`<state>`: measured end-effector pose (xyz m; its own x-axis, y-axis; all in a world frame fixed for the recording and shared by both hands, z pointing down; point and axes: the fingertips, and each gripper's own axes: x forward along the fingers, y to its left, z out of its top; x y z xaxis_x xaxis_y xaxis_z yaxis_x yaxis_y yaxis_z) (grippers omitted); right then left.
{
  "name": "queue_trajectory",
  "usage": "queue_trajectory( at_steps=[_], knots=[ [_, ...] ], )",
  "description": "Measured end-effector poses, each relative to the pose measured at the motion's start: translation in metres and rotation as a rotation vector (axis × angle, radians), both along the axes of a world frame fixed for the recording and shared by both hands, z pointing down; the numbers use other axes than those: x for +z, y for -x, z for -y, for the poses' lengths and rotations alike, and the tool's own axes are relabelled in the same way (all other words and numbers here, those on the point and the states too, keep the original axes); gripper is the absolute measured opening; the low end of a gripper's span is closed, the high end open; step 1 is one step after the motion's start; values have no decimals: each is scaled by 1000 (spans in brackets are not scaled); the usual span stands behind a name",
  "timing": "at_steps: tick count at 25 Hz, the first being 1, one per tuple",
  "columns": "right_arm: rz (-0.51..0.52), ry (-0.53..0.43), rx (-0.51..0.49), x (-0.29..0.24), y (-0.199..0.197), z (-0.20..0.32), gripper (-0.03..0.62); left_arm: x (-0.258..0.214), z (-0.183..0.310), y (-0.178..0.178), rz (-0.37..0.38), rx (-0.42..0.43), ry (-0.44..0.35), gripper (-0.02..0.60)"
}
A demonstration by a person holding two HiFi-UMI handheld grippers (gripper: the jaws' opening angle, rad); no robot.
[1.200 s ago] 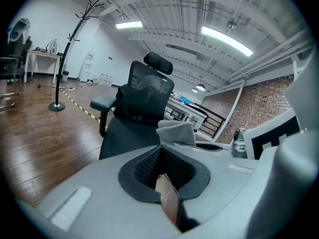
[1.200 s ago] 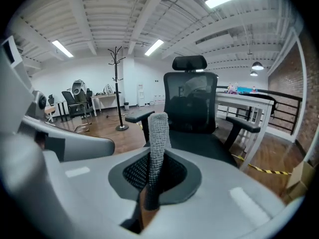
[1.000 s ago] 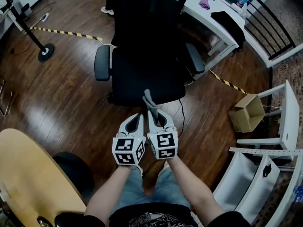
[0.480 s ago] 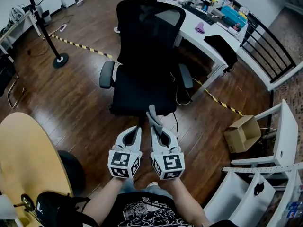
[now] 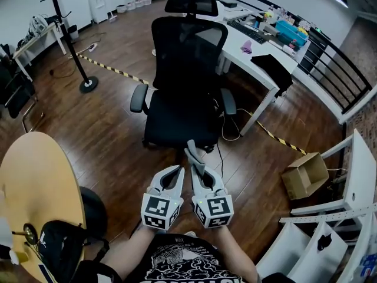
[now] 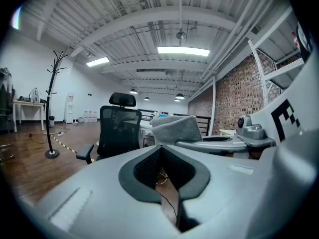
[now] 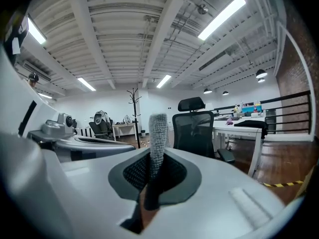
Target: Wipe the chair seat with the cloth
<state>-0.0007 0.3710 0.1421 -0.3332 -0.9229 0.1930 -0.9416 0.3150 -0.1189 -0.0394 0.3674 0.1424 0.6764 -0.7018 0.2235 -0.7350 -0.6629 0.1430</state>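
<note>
While both grippers hang low at 6 o'clock in the head view, close to the body, the left gripper [image 5: 175, 171] has its jaws pressed together on nothing. Just beside it, the right gripper [image 5: 198, 170] clamps the grey cloth [image 5: 192, 151], folded end standing clear ahead of the jaws, likely kept free as the wiping face. The chair seat [image 5: 177, 124] lies beyond at 12 o'clock, apart from the cloth; wiping not begun. Seat too dark to judge dirt.
</note>
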Motion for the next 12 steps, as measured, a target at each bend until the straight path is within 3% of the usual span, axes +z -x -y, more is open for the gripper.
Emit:
queue_trajectory(
  at_steps=[12],
  knots=[
    [9,3,-8,-2,-3,-40,8,-12,-38,-6,10,-1,-16,3]
  ],
)
